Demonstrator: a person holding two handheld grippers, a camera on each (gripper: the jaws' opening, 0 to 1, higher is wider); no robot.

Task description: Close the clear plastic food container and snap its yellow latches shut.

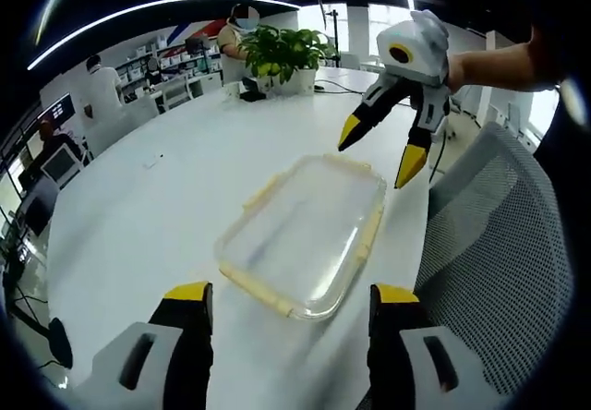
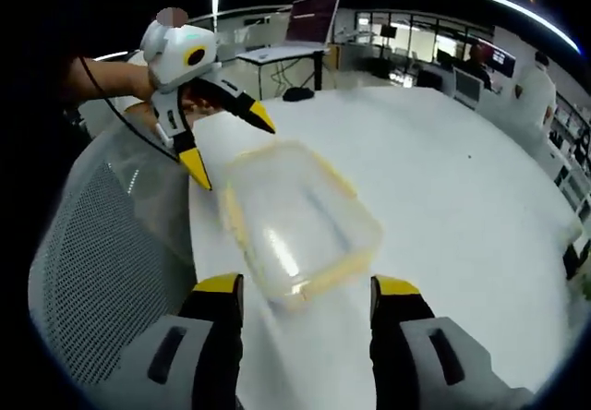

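Clear plastic food container (image 1: 303, 235), rectangular w/ rounded corners, lies flat on the white counter (image 1: 148, 216) close to the counter edge; lid appears seated on top. Yellow latches (image 1: 369, 235) run along its sides; whether they are snapped down cannot be told. In left gripper view the container sits just ahead of and between the left gripper (image 1: 291, 304), whose yellow-tipped black fingers (image 1: 189, 292) stand apart, holding nothing, not touching the container. Right gripper (image 1: 380, 150) enters from upper right, held by a hand, hovering above the container's far end; its fingers also spread wide, tips pointing down toward the lid, apart from it. Right gripper view gives the opposite angle: container (image 2: 300, 221) ahead of the right gripper's own fingers (image 2: 219, 285), w/ the left gripper (image 2: 231, 147) at upper left, fingers spread over the container's far corner. Grey mesh chair back (image 1: 499, 271) stands just beside the counter edge, next to the container. Far side of counter: potted green plant (image 1: 284, 54) and a small dark object. Background: office w/ desks, monitors, several people.
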